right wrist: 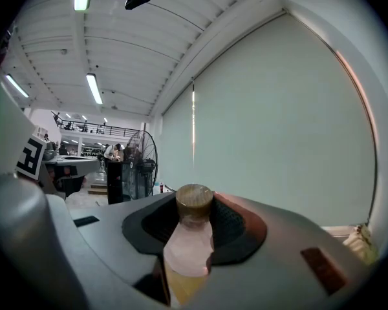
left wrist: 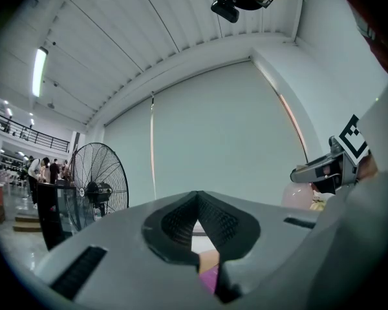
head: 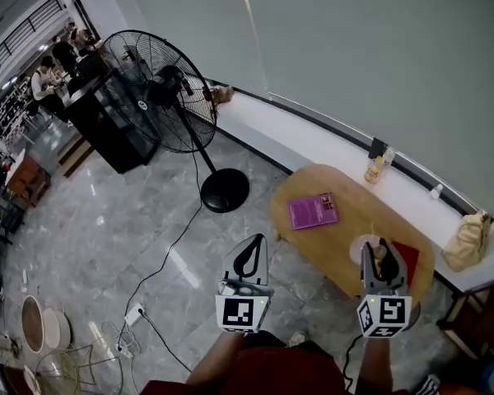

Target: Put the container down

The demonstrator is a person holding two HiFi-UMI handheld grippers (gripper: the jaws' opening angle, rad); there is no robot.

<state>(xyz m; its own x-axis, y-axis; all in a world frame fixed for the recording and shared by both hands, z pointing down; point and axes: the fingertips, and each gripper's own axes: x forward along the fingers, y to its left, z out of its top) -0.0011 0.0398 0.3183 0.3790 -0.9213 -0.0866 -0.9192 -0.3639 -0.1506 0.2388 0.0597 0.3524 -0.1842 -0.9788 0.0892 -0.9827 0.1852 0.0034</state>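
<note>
Right gripper view: my right gripper [right wrist: 194,206] is clamped on the container [right wrist: 188,250], its cap at twelve o'clock; my left gripper [left wrist: 197,197] is closed, jaws together, empty.

fan [head: 160,93]: on floor [head: 107,220] | purple book [head: 313,211]: flat on wooden table [head: 346,241] | bag [head: 467,241]: on ledge [head: 313,136]
</note>
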